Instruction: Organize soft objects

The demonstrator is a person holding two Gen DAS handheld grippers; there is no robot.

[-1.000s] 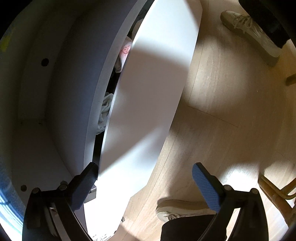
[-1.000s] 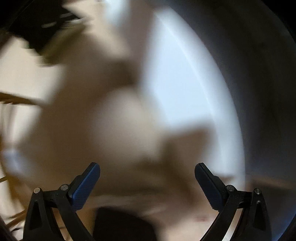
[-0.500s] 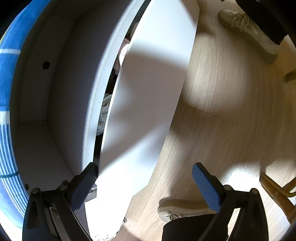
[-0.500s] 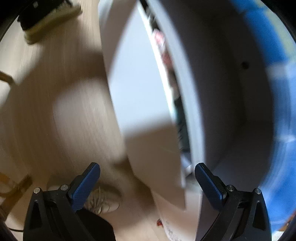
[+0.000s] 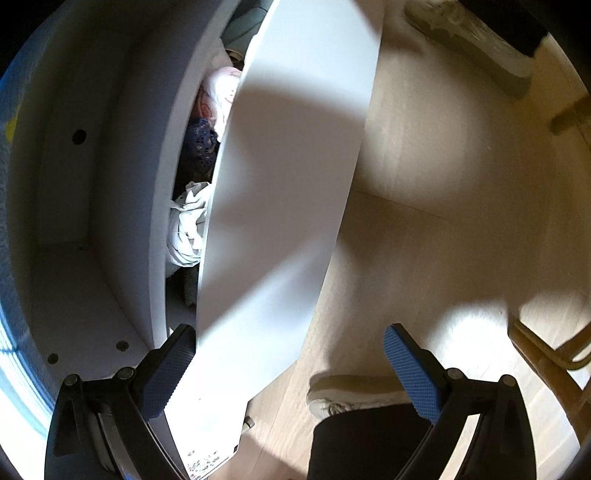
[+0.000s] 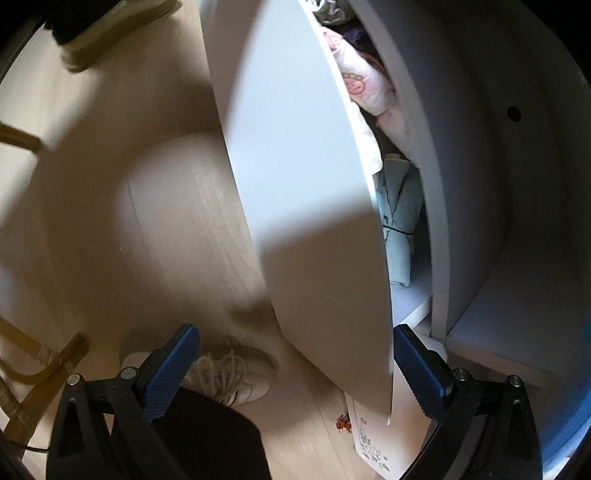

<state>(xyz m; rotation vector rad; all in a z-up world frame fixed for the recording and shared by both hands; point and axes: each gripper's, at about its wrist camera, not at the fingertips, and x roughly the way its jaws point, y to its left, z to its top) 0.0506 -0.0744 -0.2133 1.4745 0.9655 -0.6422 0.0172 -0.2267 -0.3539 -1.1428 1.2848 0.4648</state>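
The drawer front (image 5: 288,206) has slid further out, baring more clothes (image 5: 188,225). Both the left gripper (image 5: 288,373) and right gripper (image 6: 295,369) gape wide, empty. Sorting can start.

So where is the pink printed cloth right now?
The pink printed cloth lies inside the drawer, upper right in the right wrist view, wedged behind the white drawer front with a pale green garment lying nearer the camera.

Hard sunlight falls in patches on the floor (image 5: 424,229) and across the white drawer front (image 5: 288,184), cut by sharp-edged shadows; the drawer's inside (image 6: 399,206) lies dim; my fisheye views bend every straight edge and go black at the corners; the shoe (image 6: 110,22) at my right view's top smears with motion blur.
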